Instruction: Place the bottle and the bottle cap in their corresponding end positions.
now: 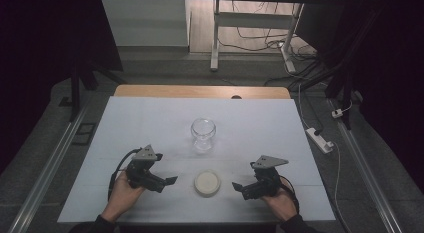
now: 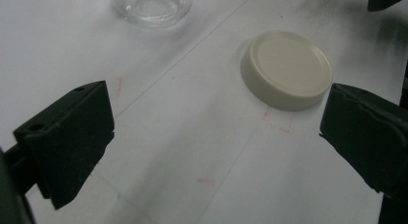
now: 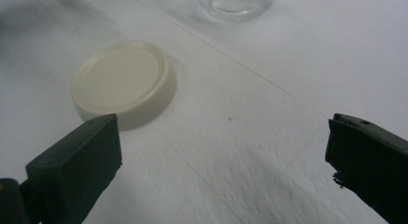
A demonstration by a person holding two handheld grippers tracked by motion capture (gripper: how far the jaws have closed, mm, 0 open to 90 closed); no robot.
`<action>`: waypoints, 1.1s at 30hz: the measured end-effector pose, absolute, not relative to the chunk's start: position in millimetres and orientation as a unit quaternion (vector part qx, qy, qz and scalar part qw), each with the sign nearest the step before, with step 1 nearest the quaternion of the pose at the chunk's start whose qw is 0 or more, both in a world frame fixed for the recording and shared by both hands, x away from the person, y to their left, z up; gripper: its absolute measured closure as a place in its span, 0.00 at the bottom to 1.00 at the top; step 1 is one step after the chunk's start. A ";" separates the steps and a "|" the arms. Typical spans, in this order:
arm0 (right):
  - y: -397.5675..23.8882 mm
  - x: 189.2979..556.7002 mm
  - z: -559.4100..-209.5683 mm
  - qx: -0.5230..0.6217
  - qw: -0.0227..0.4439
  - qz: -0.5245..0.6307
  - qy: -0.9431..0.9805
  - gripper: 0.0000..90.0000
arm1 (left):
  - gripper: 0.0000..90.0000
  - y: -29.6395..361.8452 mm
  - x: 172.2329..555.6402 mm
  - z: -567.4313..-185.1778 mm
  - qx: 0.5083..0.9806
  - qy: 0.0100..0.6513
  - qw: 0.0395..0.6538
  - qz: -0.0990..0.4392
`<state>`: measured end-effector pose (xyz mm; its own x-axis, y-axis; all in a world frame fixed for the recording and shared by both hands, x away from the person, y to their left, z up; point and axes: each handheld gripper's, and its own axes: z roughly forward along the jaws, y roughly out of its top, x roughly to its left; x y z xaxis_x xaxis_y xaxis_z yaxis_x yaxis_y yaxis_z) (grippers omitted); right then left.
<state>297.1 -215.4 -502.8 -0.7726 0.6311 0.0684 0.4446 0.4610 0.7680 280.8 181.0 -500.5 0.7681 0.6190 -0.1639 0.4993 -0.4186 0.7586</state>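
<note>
Now | both tools wide | round matte cream lid (image 1: 207,182) | clear glass jar (image 1: 203,134)

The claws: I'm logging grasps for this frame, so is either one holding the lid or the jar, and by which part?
Nothing is held. The left claw and the right claw both stand open, flanking the cream lid without touching it; the glass jar stands apart.

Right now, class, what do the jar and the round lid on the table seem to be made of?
The jar looks like clear, glossy glass: the white table cover shows through its walls. The lid seems to be cream plastic with a smooth, slightly satin finish and a moulded raised rim, though coated metal cannot be ruled out.
</note>
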 end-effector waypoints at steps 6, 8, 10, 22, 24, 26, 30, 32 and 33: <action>-235.1 291.2 -500.3 0.341 0.117 0.409 0.838 0.00 | 0.00 202.4 262.5 -502.6 0.831 0.357 0.419 0.081; -241.5 288.9 -499.5 0.348 0.120 0.409 0.835 0.00 | 0.00 211.2 255.5 -503.1 0.826 0.367 0.420 0.083; -247.7 286.3 -498.8 0.355 0.123 0.409 0.832 0.00 | 0.00 219.8 248.0 -503.5 0.821 0.378 0.419 0.089; -279.2 269.2 -498.3 0.394 0.145 0.393 0.818 0.00 | 0.00 259.6 212.8 -511.6 0.801 0.432 0.401 0.104; -283.4 266.2 -498.5 0.400 0.147 0.390 0.816 0.00 | 0.00 263.3 208.9 -513.4 0.799 0.440 0.396 0.106; -286.8 263.3 -498.5 0.405 0.153 0.386 0.815 0.00 | 0.00 266.2 205.6 -515.0 0.799 0.445 0.391 0.106; -291.8 257.9 -499.2 0.413 0.161 0.378 0.813 0.00 | 0.00 270.5 199.9 -518.7 0.800 0.451 0.383 0.103; -294.2 255.5 -499.6 0.418 0.162 0.373 0.812 0.00 | 0.00 272.1 196.9 -520.0 0.799 0.456 0.378 0.103; -295.6 254.4 -499.9 0.420 0.163 0.372 0.811 0.00 | 0.00 273.0 195.3 -520.7 0.799 0.458 0.376 0.102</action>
